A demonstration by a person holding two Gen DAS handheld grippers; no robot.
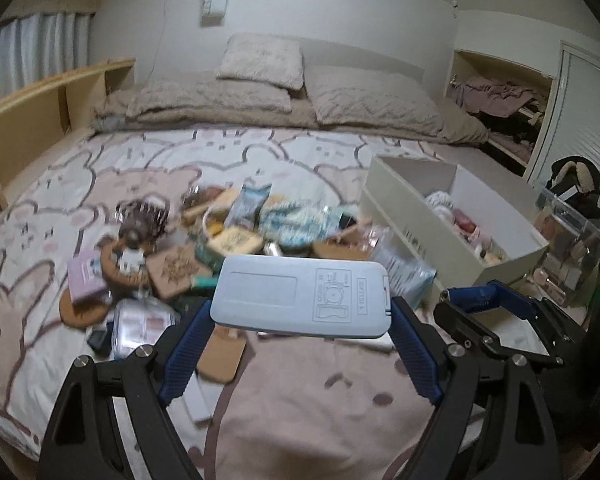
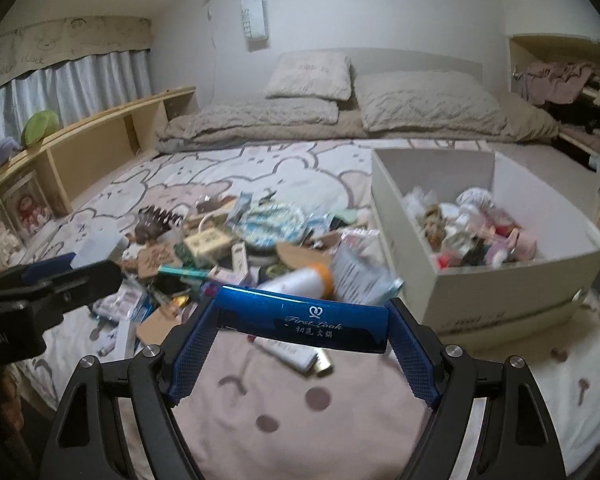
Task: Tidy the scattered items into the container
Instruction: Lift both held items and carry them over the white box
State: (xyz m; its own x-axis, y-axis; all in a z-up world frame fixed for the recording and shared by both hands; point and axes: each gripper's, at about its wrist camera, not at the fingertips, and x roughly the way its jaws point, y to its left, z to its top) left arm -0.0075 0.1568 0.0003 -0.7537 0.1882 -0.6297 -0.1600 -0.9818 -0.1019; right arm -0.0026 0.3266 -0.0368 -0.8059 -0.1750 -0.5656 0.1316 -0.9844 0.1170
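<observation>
The scattered items [image 1: 236, 240] lie heaped mid-bed, left of the white container [image 2: 496, 288]. My left gripper [image 1: 300, 304] clamps a pale blue case [image 1: 300, 300] by its ends; my right gripper [image 2: 300, 320] clamps a glossy blue case [image 2: 300, 322], both raised above the bedspread [image 2: 284, 408].

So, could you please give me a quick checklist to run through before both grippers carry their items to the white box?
1. Left gripper clamped on the pale blue case: ok.
2. Right gripper clamped on the blue metallic case: ok.
3. Both items lifted clear of the pile: ok.
4. White box open on top: ok.
5. Free space in the box: cannot tell.
</observation>
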